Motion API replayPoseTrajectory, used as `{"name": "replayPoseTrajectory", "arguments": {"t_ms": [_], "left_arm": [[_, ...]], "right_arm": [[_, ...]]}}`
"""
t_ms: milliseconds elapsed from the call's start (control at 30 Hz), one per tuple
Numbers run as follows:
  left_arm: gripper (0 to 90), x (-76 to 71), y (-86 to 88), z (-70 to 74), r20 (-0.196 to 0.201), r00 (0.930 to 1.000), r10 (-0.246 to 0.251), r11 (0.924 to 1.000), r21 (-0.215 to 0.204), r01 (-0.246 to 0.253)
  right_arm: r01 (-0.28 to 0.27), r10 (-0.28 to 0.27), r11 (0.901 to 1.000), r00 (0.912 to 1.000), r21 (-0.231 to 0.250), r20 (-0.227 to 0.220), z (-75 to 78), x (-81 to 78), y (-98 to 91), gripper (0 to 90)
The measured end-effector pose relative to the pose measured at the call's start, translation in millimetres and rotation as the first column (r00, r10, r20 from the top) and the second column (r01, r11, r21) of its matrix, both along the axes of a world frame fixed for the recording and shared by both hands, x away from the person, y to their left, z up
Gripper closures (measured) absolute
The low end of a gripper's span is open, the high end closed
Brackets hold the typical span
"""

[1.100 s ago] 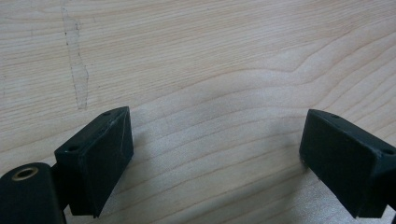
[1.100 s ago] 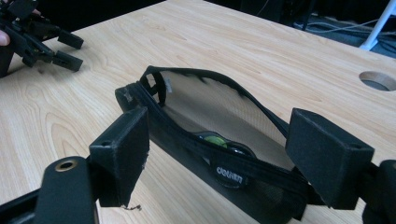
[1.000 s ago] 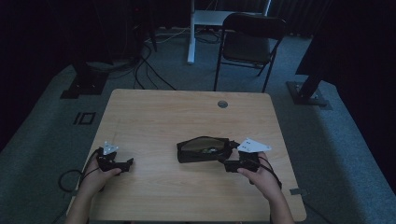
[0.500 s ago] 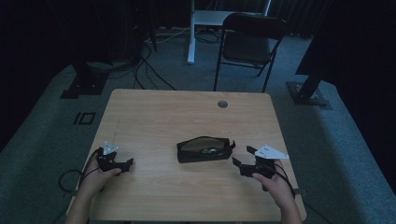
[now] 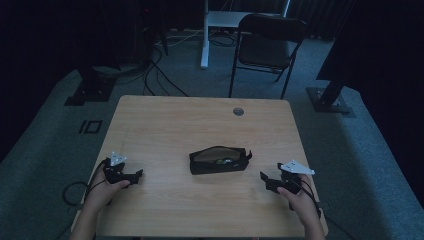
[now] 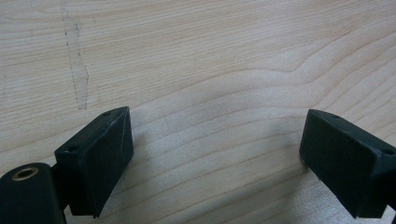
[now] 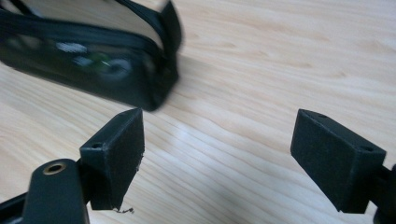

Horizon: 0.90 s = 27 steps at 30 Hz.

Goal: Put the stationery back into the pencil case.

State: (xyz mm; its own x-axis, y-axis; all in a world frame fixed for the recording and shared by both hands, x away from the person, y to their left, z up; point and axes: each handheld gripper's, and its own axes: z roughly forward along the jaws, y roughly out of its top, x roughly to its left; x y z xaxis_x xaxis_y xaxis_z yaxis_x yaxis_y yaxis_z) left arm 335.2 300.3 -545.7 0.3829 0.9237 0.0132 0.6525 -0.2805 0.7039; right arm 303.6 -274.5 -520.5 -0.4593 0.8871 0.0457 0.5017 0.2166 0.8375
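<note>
Black zipper pouch [image 5: 219,160] lies flat at centre of the wooden table [image 5: 200,120] in the high view, long axis running left-right across the frame, right end with its pull tab tipped slightly toward the top. Right gripper [image 5: 267,181] sits lower right of the pouch, well clear of it, pointing left toward it, jaws just opened wider and standing apart with nothing between them. Left gripper [image 5: 134,175] rests low at lower left, pointing right, jaws wide apart over bare wood.
</note>
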Motion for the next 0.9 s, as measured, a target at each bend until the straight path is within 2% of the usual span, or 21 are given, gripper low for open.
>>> {"name": "replayPoseTrajectory", "arguments": {"t_ms": [33, 167, 300, 433, 500, 567, 633, 800, 900], "left_arm": [[10.2, 0.0, 0.0, 0.0, 0.0, 1.0, 0.0, 1.0, 0.0, 0.0], [10.2, 0.0, 0.0, 0.0, 0.0, 1.0, 0.0, 1.0, 0.0, 0.0], [10.1, 0.0, 0.0, 0.0, 0.0, 1.0, 0.0, 1.0, 0.0, 0.0], [10.2, 0.0, 0.0, 0.0, 0.0, 1.0, 0.0, 1.0, 0.0, 0.0], [10.2, 0.0, 0.0, 0.0, 0.0, 1.0, 0.0, 1.0, 0.0, 0.0], [10.2, 0.0, 0.0, 0.0, 0.0, 1.0, 0.0, 1.0, 0.0, 0.0], [10.1, 0.0, 0.0, 0.0, 0.0, 1.0, 0.0, 1.0, 0.0, 0.0], [10.2, 0.0, 0.0, 0.0, 0.0, 1.0, 0.0, 1.0, 0.0, 0.0], [10.1, 0.0, 0.0, 0.0, 0.001, 1.0, 0.0, 1.0, 0.0, 0.0]], "right_arm": [[0.035, -0.035, 0.9991, 0.9994, -0.023, -0.008, -4.0, 0.3, -3.4, 17.3], [0.084, -0.086, 0.9947, 0.996, -0.058, -0.024, -12.5, 0.5, -9.0, 17.3], [0.142, -0.148, 0.9834, 0.9876, -0.113, -0.051, -22.4, 0.8, -13.7, 17.3], [0.176, -0.184, 0.9785, 0.9802, -0.108, -0.072, -27.6, 1.4, -17.8, 17.3], [0.186, -0.198, 0.9751, 0.9761, -0.12, -0.09, -29.1, 1.8, -19.1, 17.4], [0.199, -0.211, 0.9717, 0.9735, -0.126, -0.087, -29.3, 1.9, -20.1, 17.4], [0.215, -0.231, 0.9664, 0.9671, -0.14, -0.107, -29.9, 2.0, -21.0, 16.8], [0.232, -0.246, 0.9666, 0.9594, -0.109, -0.138, -30.5, 3.0, -23.5, 16.4], [0.231, -0.245, 0.9668, 0.9596, -0.11, -0.139, -30.5, 3.1, -23.3, 16.0]]}}
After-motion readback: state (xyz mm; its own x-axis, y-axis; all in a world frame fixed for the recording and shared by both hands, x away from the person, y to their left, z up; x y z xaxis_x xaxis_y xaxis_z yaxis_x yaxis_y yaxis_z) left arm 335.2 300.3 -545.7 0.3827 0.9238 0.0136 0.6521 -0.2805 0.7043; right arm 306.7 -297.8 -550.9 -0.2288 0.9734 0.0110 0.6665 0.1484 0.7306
